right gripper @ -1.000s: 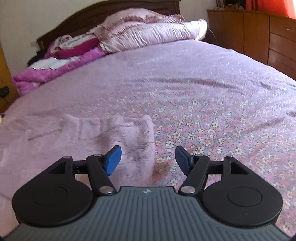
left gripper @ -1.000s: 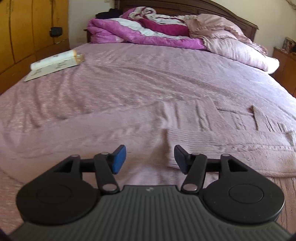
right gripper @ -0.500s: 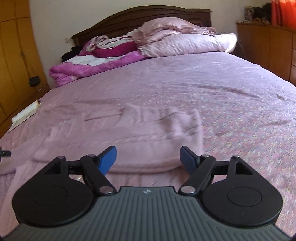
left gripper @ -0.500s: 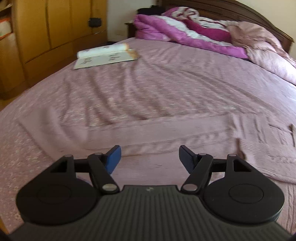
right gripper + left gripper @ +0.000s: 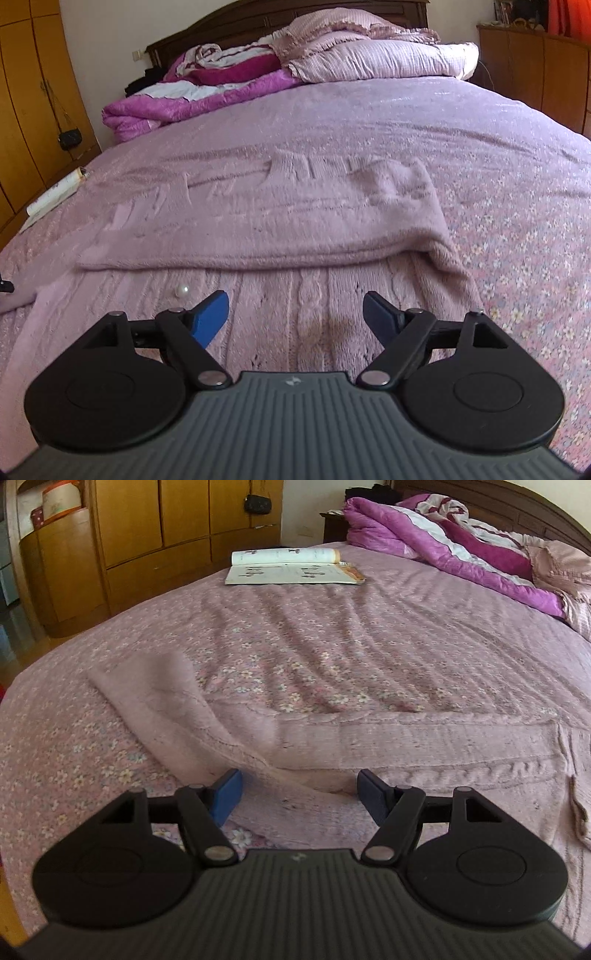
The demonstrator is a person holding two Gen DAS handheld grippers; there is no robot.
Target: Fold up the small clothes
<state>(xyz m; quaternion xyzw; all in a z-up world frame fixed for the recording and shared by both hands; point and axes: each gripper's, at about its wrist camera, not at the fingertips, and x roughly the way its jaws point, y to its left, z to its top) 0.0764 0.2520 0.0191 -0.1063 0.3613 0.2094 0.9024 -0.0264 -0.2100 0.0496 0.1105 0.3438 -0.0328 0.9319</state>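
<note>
A pale pink knitted sweater (image 5: 280,206) lies flat on the flowered pink bedspread (image 5: 517,236), one sleeve folded across its body. It also shows in the left wrist view (image 5: 369,742), where the other sleeve (image 5: 155,698) stretches out to the left. My left gripper (image 5: 299,794) is open and empty, low over the base of that sleeve. My right gripper (image 5: 295,315) is open and empty, low over the cable-knit front near a white pearl button (image 5: 183,291).
An open book (image 5: 291,566) lies at the bed's far left edge. Piled purple and pink quilts (image 5: 229,85) and a pillow (image 5: 376,59) fill the head of the bed. Wooden cupboards (image 5: 147,535) stand to the left, a dresser (image 5: 535,62) to the right.
Both grippers have pulled back and swung left over the sweater. The left view now shows the outstretched left sleeve; the right view now sits over the sweater's front. Both jaws stay open.
</note>
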